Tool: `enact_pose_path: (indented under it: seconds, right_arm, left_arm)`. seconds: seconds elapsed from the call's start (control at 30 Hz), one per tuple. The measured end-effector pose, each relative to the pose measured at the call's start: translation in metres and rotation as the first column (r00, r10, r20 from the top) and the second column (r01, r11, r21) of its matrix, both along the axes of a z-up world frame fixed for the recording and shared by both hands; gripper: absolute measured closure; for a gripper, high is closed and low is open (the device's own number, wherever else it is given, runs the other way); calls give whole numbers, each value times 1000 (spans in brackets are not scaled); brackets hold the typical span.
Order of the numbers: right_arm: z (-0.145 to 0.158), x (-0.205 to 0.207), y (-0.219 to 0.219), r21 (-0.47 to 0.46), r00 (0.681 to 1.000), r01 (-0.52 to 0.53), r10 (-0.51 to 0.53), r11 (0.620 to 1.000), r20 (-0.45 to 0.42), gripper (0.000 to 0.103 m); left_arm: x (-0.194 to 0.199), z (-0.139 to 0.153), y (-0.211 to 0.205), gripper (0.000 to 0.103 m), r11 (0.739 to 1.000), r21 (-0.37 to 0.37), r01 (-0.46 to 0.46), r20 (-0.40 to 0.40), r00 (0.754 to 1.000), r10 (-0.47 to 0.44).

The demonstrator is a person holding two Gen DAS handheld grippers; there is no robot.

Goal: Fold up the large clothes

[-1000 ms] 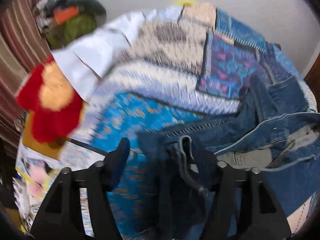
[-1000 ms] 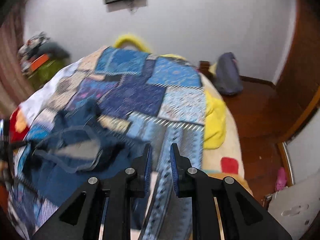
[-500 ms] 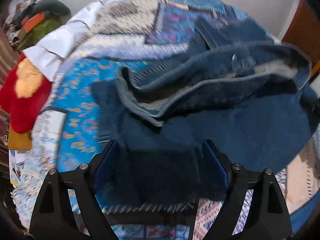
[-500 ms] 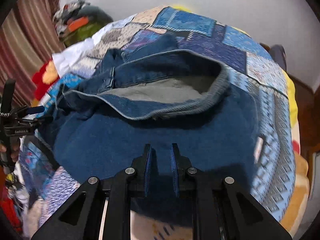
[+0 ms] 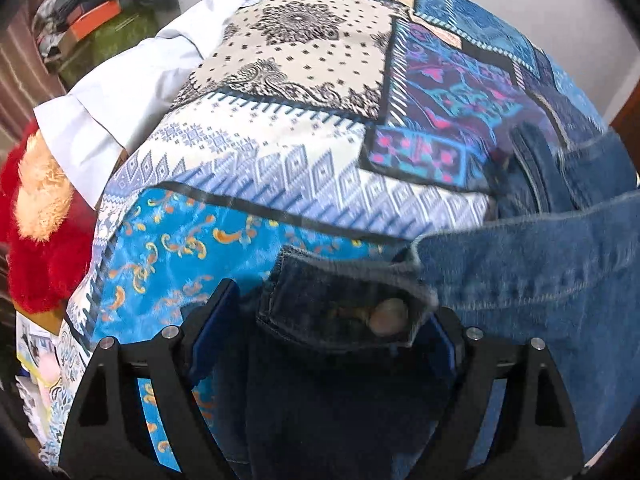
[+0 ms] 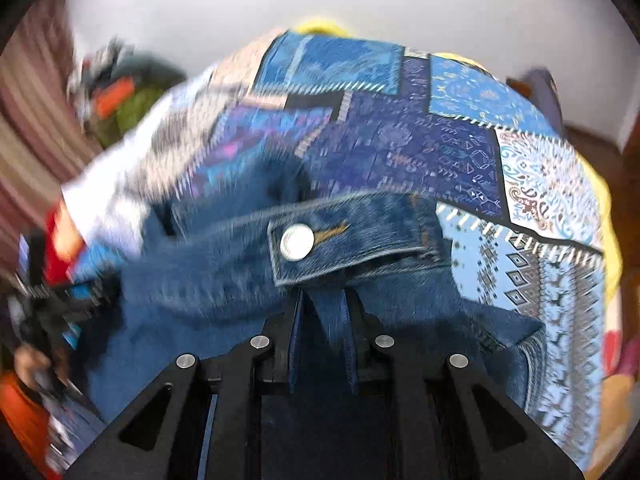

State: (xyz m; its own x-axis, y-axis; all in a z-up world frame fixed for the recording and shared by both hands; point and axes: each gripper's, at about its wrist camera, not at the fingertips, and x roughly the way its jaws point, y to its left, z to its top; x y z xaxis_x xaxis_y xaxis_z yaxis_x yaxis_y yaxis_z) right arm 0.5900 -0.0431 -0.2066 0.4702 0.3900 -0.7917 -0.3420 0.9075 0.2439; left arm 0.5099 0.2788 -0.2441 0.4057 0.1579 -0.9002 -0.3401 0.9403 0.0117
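Observation:
A blue denim garment (image 5: 532, 280) lies on a bed with a patchwork cover (image 5: 304, 80). In the left wrist view my left gripper (image 5: 326, 320) is open wide, and a dark denim flap with a button (image 5: 388, 316) lies between its fingers. In the right wrist view my right gripper (image 6: 322, 312) is shut on a fold of the denim (image 6: 224, 272), just below a flap with a silver button (image 6: 297, 241). The left gripper (image 6: 52, 300) shows blurred at the far left of that view.
A white shirt (image 5: 120, 92) and a red and tan plush toy (image 5: 36, 216) lie at the bed's left edge. A pile of clothes (image 5: 100, 12) sits beyond. A yellow blanket (image 6: 610, 216) edges the bed's right side, with wooden floor (image 6: 588, 136) past it.
Both grippers have come in low over the denim. The waistband flap with its button now sits right in front of each. The right gripper has closed on denim.

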Motion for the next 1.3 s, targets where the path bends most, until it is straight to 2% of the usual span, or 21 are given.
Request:
enact_pose_path:
  seconds: [0.1,0.17,0.23,0.37,0.43,0.5,0.63,0.7,0.77,0.83,0.87,0.9,0.93,0.97,1.0,1.07,1.13,1.3]
  right_arm:
    - [7,9,-22,127,996,88,-84,988,-31,89]
    - [12,7,-30,110,992,126,-124,986,-25,89]
    - [21,0,-35,50,990,138,-138,989,10,89]
    - [45,-33,-33,16,995,56,-57,998,81,89]
    - [54,-50,-24,-10,994,10,-9,1000,108,89]
    - [59,-67,-13,-32,991,-29,32,999,129,89]
    - [54,-104,18,-79,982,-122,132,989,138,89]
    - [41,-115,36,-140,976,-162,180,977,124,89]
    - [20,-123,54,-241,971,-190,218,952,97,89]
    - [-2,-128,64,-337,970,-198,235,920,71,89]
    - [-17,-129,67,-403,969,-198,240,894,55,89]
    - [-27,-131,67,-427,965,-206,256,880,62,89]
    - [-30,-133,65,-431,959,-211,270,877,80,89]
    - [-31,-137,62,-426,952,-216,287,878,108,89]
    - [-31,-140,58,-432,949,-213,290,876,121,89]
    - [-31,-142,52,-452,951,-195,280,871,129,89]
    - [-30,-144,45,-454,951,-195,280,870,128,89]
    - [-26,-149,24,-583,946,-95,255,807,199,89]
  left_arm:
    - [-4,18,10,16,998,48,-43,40,998,41]
    - [-11,35,18,15,997,56,-58,65,996,55]
    - [-18,51,22,15,995,84,-62,82,995,55]
    - [-33,85,21,15,972,218,-85,121,991,59]
    - [-40,92,17,14,973,223,-66,124,992,39]
    - [-52,93,7,13,982,188,-10,115,993,-12]
    - [-77,77,-21,3,985,152,83,95,991,-98]
    - [-90,59,-35,3,981,156,117,66,990,-128]
    - [-100,29,-45,3,968,199,154,-9,988,-156]
    - [-108,3,-46,3,964,223,142,-78,989,-127]
    - [-111,-10,-42,2,968,220,124,-102,989,-104]
    - [-113,-17,-39,2,973,204,105,-110,990,-84]
    - [-119,-26,-32,1,986,158,60,-94,995,-46]
    - [-125,-25,-33,1,985,166,47,-44,998,-40]
    - [-128,-25,-37,1,979,195,57,-29,998,-52]
    - [-130,-26,-43,0,970,234,66,-29,998,-61]
    - [-133,-25,-42,0,973,226,57,-18,998,-54]
    - [-141,-21,-36,0,971,231,67,-7,998,-67]
